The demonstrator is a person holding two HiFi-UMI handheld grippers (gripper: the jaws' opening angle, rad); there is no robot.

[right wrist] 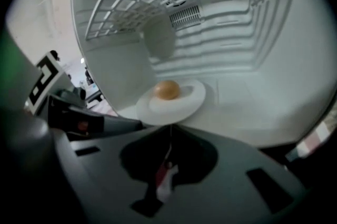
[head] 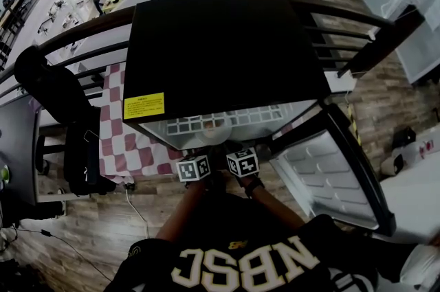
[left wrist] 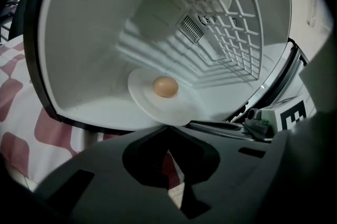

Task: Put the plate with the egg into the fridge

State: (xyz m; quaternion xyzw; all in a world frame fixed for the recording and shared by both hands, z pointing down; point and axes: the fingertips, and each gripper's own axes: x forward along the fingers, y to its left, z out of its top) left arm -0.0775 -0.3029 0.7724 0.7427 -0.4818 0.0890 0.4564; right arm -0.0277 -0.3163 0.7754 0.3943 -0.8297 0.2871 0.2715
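Head view, and it is all at the fridge mouth! A checked cloth (head: 137,146) lies out at 9 o'clock. The black-topped fridge (head: 227,50) fills the middle, with a yellow sticker (head: 144,106) near its front left corner. The fridge door (head: 330,174) stands wide open toward 4 o'clock.

At 6 o'clock the two grippers sit side by side, pointing into the white interior. The left gripper (left wrist: 167,129) has its jaws pinched together on the near rim of the plate (left wrist: 158,107). That white plate reaches in over the fridge floor, and the brown egg (left wrist: 165,86) sits on it toward 12 o'clock from the jaws. A white wire shelf (left wrist: 226,12) runs overhead at 1 o'clock.

The right gripper (right wrist: 169,127) has its jaws clamped on the same rim too, close beside its partner. Whether the plate touches the floor or hangs just above it cannot be told.
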